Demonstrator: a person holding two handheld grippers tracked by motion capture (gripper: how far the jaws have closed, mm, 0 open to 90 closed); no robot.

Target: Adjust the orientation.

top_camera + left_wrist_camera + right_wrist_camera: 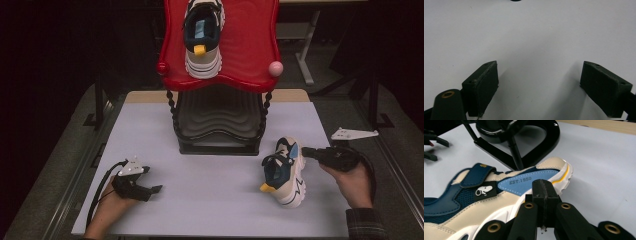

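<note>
A cream, navy and blue shoe (285, 172) (499, 192) lies on its side on the white table (210, 200), at the right. A matching shoe (202, 37) stands on the red top shelf (250, 45) of a black rack (217, 120). My right gripper (305, 151) (545, 187) is shut, with nothing between its pads. It sits just beside the near shoe's blue side panel, close to the sole. My left gripper (152, 192) (539, 72) rests low over the bare table at the front left, its jaws wide open and empty.
The rack's black base (524, 142) stands just behind the near shoe. A grey three-cornered plate (352, 134) shows at the table's right edge. Bare tabletop lies between the two hands. The table's front edge is close to both forearms.
</note>
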